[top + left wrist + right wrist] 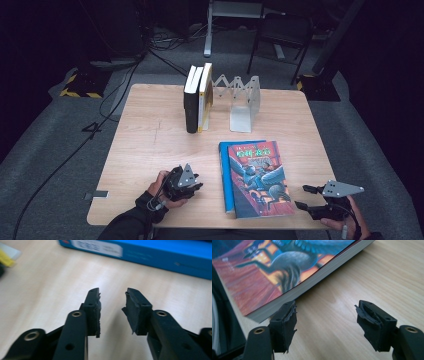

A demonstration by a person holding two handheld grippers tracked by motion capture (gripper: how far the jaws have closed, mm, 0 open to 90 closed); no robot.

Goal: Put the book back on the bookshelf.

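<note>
The picture book [260,180] lies flat on the wooden table [145,145], on top of a blue book [226,175] whose left edge sticks out from under it. Both sit between the two grippers, near the person's edge of the table.

Starting at the left, the left gripper [196,186] rests low over the table in the person's left hand [162,192], just left of the blue book and apart from it. In the left gripper view its jaws stand a little apart around bare wood, with nothing between the worn black pads [95,312]; the left gripper [112,312] points toward the long blue side of the blue book [160,255], which lies across the far side of the table ahead of the tips.

Behind the left gripper, toward the far edge, two upright books [197,100] lean against a white folding book stand [240,100], well apart from both grippers.

To the right of the stacked books, the right gripper [302,196] is held in the person's right hand [345,220] at the table's near right corner, its tips aimed at the lower right corner of the picture book. In the right gripper view the right gripper [325,317] has its jaws wide apart and empty. The corner of the picture book [274,275] lies right by the left-hand pad [287,322] in that view; whether they touch I cannot tell. The other pad stands over bare wood.
</note>
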